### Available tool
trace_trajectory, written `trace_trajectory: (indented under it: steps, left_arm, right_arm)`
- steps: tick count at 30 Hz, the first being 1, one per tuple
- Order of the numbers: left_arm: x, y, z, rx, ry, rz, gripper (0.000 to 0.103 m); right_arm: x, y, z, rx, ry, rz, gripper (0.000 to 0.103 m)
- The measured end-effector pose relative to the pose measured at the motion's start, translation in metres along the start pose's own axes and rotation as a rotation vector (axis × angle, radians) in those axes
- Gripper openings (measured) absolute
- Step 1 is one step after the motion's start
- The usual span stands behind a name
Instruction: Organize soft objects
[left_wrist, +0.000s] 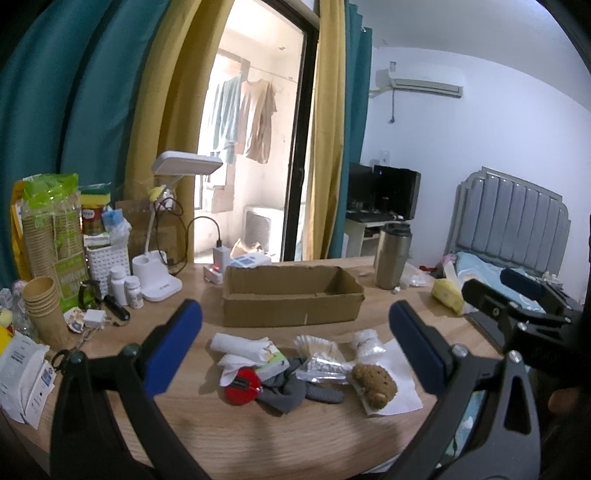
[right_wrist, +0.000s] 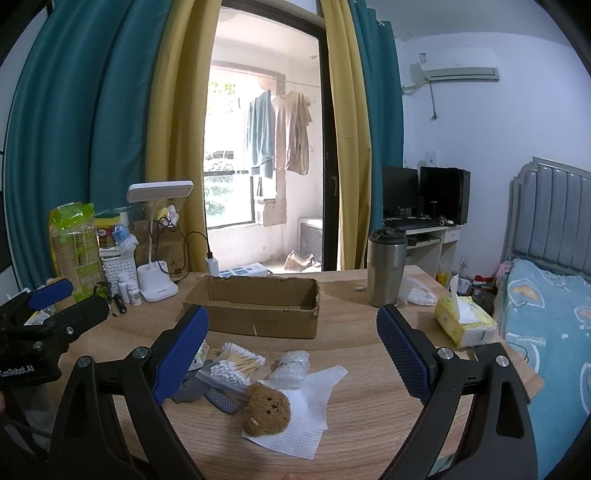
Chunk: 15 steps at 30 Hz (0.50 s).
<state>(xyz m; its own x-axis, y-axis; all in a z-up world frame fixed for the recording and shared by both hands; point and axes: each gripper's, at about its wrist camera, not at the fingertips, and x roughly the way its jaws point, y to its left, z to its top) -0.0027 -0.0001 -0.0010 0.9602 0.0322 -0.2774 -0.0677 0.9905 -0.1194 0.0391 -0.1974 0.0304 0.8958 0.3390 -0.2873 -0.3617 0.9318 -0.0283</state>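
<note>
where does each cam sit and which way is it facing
Left wrist: on the left gripper, looking forward over the pile to the cardboard box; its open blue fingers frame the view, the right gripper at right.
Right wrist: on the right gripper, facing the same way from further right; the left gripper shows at left.
Shared: box, brown plush bear, steel tumbler, balcony door.

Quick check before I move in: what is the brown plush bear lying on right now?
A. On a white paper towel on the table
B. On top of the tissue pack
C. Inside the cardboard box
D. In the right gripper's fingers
A: the brown plush bear lies on a white paper towel on the table, in front of the empty cardboard box, and both grippers are open.
</note>
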Motion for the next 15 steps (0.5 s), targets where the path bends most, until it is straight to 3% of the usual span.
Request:
trace_trajectory:
  steps: [15]
  left_arm:
    - [-0.0019,0.0035,0.0036,-0.031,-0.015,0.014,0.102]
  right_arm:
    - [0.0011,0.0001,-0.0004,-0.001,0.004,0.002,0.094]
